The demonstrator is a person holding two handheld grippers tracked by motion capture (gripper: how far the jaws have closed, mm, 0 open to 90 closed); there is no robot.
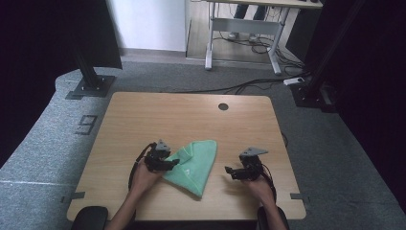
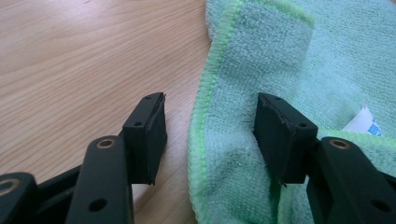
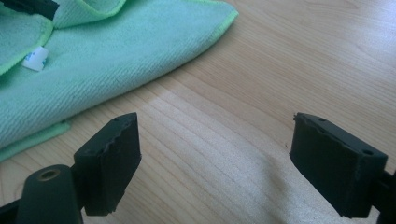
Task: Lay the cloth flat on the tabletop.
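Left gripper (image 2: 210,140): jaws parted to a middling gap, straddling the stitched hem of the green cloth (image 2: 289,70); one jaw over bare wood, the other over terry pile. Nothing pinched yet, as far as the left gripper view shows; whether the far pad already rests on the fabric cannot be told.

Right gripper (image 3: 215,163): jaws wide, empty, over bare table (image 3: 280,70), with the cloth's rounded edge near but apart from them.

Green cloth (image 1: 194,165): folded, lying flat near the table's front edge, between the two grippers, with its left border at the left gripper (image 1: 162,160) and well clear of the right gripper (image 1: 234,171). A white care label (image 2: 363,122) peeks from between layers.

Risks, as judged:
- closing here may catch only the top layer, so the fold slips open when lifted;
- the jaw on the wood could push the hem aside rather than get under it;
- dragging with one side held would skew the fold.
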